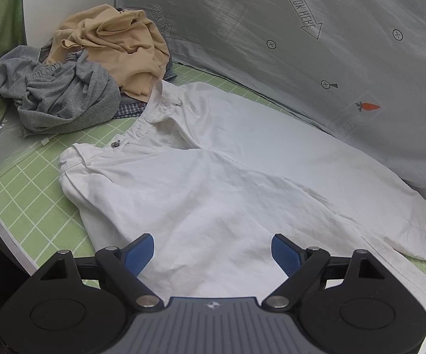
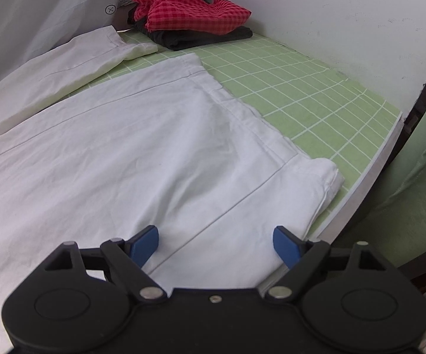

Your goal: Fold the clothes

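Two grippers, fingers spread | white trousers [image 1: 213,177] flat | green grid mat [image 2: 301,88] | white wall [image 2: 345,14]

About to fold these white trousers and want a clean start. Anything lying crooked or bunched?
Yes. On the white trousers, the near leg's hem corner is bunched over itself, and the fly lies open.

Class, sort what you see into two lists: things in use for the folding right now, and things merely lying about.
In use: white trousers, left tool, right tool, green mat.

Lying about: heap of beige and grey clothes, red checked cloth, printed sheet.
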Demonstrator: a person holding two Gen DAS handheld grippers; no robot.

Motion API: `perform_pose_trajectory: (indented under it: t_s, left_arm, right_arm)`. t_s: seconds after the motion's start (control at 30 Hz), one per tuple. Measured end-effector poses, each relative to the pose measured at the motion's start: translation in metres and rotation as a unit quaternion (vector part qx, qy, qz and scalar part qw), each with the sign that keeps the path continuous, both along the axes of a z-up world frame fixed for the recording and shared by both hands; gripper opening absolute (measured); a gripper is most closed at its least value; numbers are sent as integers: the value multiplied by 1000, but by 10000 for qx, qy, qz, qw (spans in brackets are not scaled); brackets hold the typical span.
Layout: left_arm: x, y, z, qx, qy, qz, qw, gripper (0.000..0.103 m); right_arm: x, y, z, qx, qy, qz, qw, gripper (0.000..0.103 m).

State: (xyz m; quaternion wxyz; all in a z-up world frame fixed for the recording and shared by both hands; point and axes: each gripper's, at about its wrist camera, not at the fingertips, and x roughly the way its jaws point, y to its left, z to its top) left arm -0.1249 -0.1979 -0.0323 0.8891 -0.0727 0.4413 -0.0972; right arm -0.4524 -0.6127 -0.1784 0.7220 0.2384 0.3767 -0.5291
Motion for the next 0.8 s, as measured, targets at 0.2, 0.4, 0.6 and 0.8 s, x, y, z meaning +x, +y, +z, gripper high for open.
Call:
perform_pose_trajectory:
  t_s: [0.2, 0.4, 0.6, 0.8]
  left_arm:
    - [6, -7, 5, 175, -16, -112, 9998, 87]
    - [13, -25, 13, 263, -88, -323, 9991, 87]
    - [15, -39, 14, 283, -92, -419, 9987, 87]
    - [19, -40, 11, 263, -7, -289, 9992, 87]
  right_arm:
    - [-1, -3, -2, -224, 135, -254, 9993, 94]
    - [-14, -32, -3, -323, 130, -720, 9968, 95]
    - [-32, -52, -7, -51, -284, -1109, 9934, 98]
    - [-40, -47, -1, 9, -974, -916, 9910, 98]
